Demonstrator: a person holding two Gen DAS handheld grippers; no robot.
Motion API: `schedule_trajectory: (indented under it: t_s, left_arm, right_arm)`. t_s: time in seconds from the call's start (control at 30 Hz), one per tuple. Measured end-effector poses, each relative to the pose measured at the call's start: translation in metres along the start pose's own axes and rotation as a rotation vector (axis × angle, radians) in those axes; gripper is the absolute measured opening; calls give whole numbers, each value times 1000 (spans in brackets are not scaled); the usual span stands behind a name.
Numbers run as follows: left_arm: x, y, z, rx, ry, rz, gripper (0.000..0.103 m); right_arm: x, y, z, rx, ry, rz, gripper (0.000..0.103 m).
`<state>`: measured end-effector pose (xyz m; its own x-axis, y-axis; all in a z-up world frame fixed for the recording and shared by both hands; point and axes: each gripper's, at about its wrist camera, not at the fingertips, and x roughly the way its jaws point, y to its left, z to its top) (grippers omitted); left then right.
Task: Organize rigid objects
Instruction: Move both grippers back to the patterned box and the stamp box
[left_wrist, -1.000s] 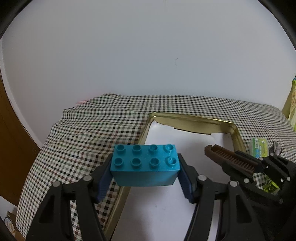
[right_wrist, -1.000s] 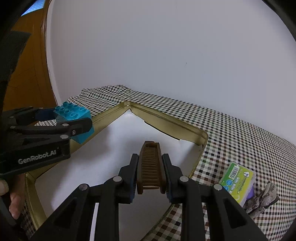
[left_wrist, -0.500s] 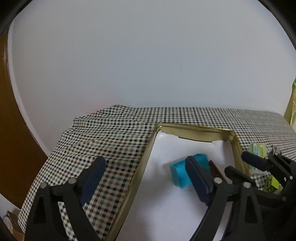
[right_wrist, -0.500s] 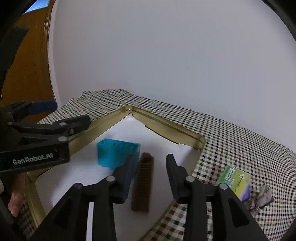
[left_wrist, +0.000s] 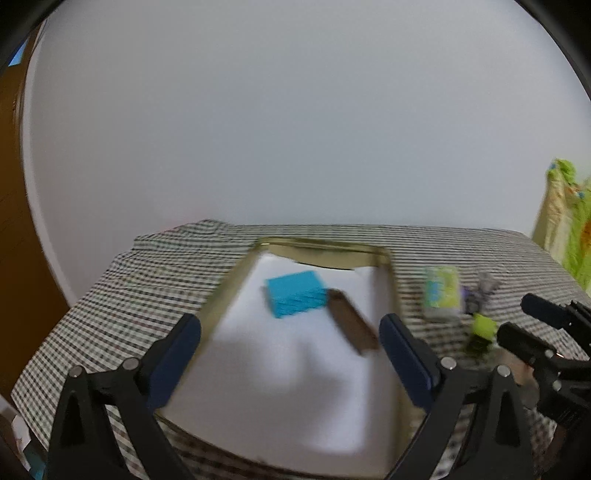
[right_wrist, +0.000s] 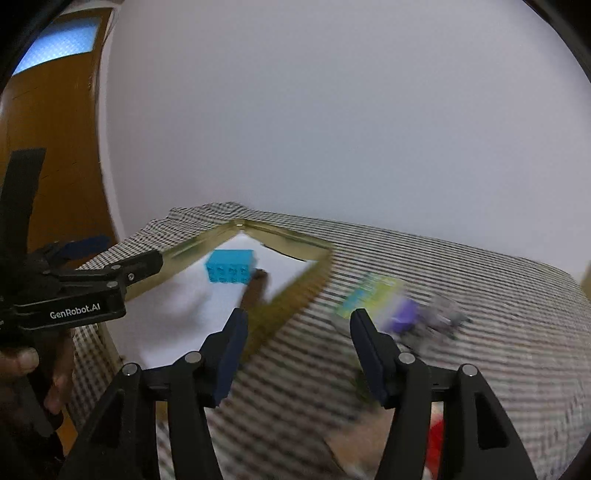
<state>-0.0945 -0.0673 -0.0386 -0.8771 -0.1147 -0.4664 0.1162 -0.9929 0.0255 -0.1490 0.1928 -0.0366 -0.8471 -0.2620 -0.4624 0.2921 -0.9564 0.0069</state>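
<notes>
Blue brick (left_wrist: 295, 293) lies in gold-rimmed tray (left_wrist: 325, 254), toward tray's far end. Brown comb (left_wrist: 352, 326) just beside brick, one end about touching it. Left gripper (left_wrist: 290, 354): fingers released, spreading wide, nothing between. Right gripper (right_wrist: 295, 354): fingers released, spreading, nothing between. Green-yellow pack (right_wrist: 369, 295) on checked cloth (right_wrist: 480, 295) near tray's right rim. Both views blurred.

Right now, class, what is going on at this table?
A person is sorting objects with two handheld grippers. The blue brick and brown comb lie in the gold tray. The left gripper and right gripper hold nothing, jaws opening. A green packet lies outside on the checked cloth.
</notes>
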Motion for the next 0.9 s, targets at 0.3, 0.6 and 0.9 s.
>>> schedule_trajectory:
  t_s: [0.3, 0.6, 0.9]
  left_arm:
    - [-11, -79, -23, 105, -29, -113, 102]
    - [3, -106, -36, 156, 15, -125, 102]
    - [2, -102, -41, 141, 27, -154, 102]
  right_arm:
    - [-69, -79, -65, 180, -44, -226, 72]
    - [-46, -110, -93, 302, 73, -279, 72]
    - [-44, -120, -98, 319, 135, -304, 82]
